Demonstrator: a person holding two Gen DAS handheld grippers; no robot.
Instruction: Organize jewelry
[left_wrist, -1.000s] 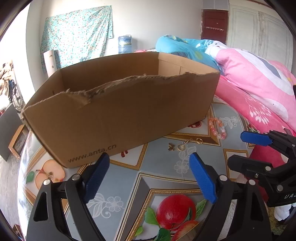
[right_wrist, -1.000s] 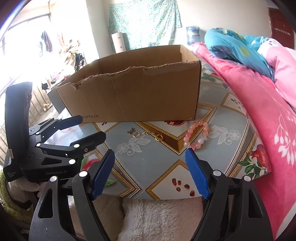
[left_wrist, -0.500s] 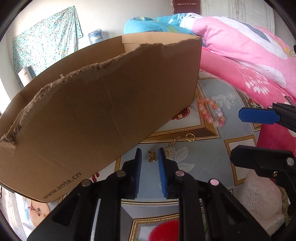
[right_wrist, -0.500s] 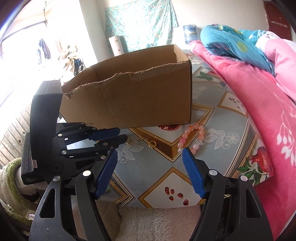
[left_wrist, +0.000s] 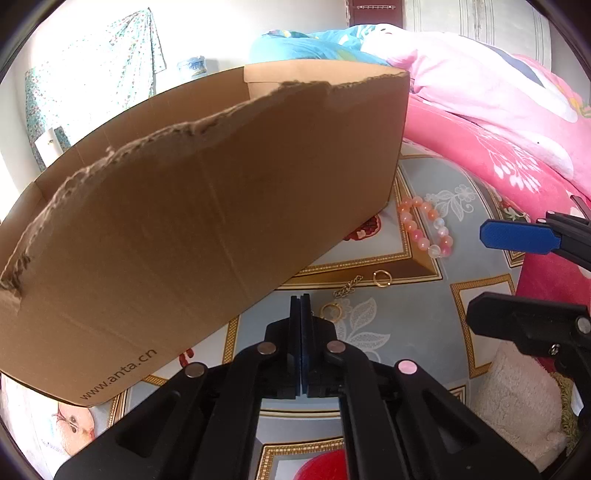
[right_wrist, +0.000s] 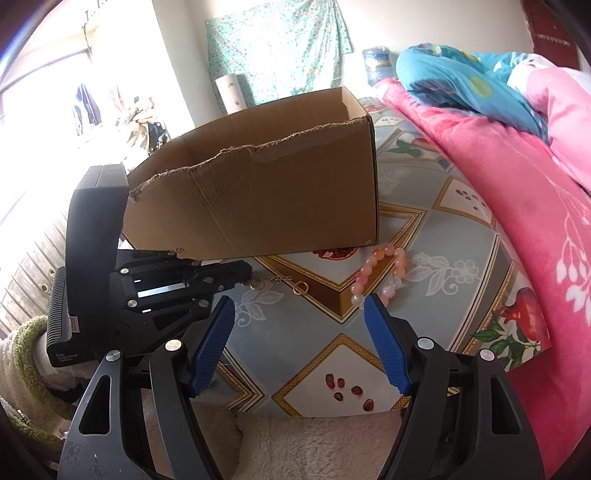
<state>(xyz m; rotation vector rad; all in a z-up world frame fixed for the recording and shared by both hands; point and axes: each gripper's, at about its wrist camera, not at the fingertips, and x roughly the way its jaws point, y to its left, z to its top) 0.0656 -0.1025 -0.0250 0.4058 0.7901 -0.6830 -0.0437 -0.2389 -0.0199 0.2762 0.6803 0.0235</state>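
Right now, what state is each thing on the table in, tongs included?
left tongs, shut at the near end of the gold chain; grip hidden.
right tongs, open, empty.
cardboard box, upright, top open, rim torn.
gold chain, lying stretched out flat.
bead bracelet, lying flat beside the cardboard box, untouched.

White wall (right_wrist: 177, 40) with floral cloth (right_wrist: 277, 48), bright glare, perhaps a window (right_wrist: 44, 92), pink bedding (right_wrist: 517, 177), patterned tabletop (right_wrist: 443, 295)
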